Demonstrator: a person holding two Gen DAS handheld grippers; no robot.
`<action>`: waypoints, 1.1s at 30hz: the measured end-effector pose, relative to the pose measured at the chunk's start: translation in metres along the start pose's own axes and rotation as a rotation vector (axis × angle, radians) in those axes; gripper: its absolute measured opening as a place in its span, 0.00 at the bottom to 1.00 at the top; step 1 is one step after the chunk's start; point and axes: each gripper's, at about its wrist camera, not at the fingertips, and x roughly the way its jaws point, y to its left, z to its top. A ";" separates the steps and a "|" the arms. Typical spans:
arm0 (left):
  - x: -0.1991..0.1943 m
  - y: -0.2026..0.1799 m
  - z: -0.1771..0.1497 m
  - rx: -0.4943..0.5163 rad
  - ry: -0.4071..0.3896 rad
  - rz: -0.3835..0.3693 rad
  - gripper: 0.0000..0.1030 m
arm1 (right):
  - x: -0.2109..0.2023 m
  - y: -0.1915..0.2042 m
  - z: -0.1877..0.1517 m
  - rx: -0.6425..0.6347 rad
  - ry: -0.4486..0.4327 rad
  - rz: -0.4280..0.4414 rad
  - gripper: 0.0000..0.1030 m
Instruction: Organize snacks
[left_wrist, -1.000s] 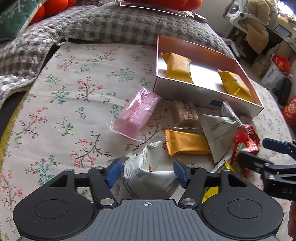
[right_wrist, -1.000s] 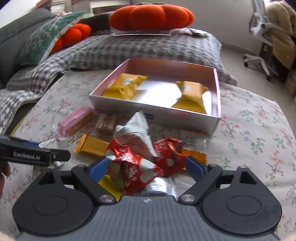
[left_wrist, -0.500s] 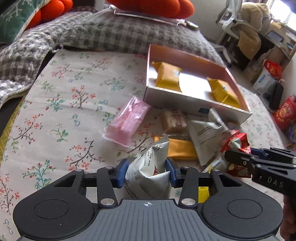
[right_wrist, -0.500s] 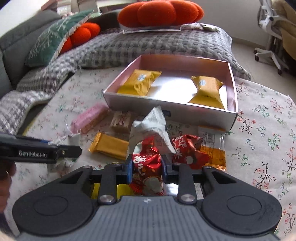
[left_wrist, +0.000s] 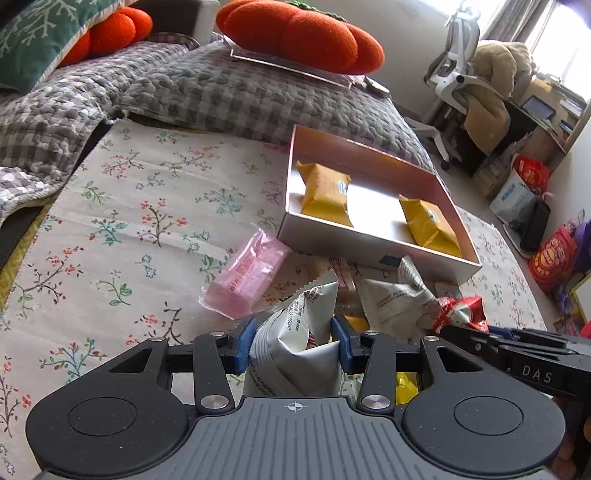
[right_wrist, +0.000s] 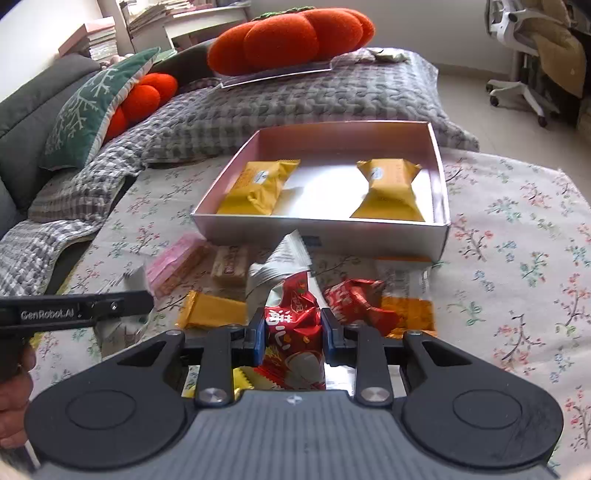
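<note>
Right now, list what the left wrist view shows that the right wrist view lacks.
Left wrist view only: the left tool shut on a white packet, and red bags on the floor.

Right wrist view only: the right tool shut on a red packet, and stacked books.

Both: the pink box holding two yellow packets.

A crumpled white snack packet (left_wrist: 295, 347) stands pinched at lower centre, a red one (right_wrist: 293, 343) likewise in the right wrist view, while two yellow packets (right_wrist: 258, 186) lie flat in the pink-lined box (right_wrist: 317, 227) above.
</note>
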 end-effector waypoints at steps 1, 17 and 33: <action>-0.001 0.000 0.001 0.000 -0.009 0.002 0.40 | 0.000 -0.001 0.001 0.003 -0.001 0.000 0.25; 0.008 -0.029 0.044 0.018 -0.085 0.027 0.41 | -0.012 -0.056 0.036 0.192 -0.102 -0.058 0.26; 0.107 -0.085 0.097 -0.027 -0.148 -0.073 0.41 | 0.027 -0.082 0.080 0.355 -0.156 0.100 0.26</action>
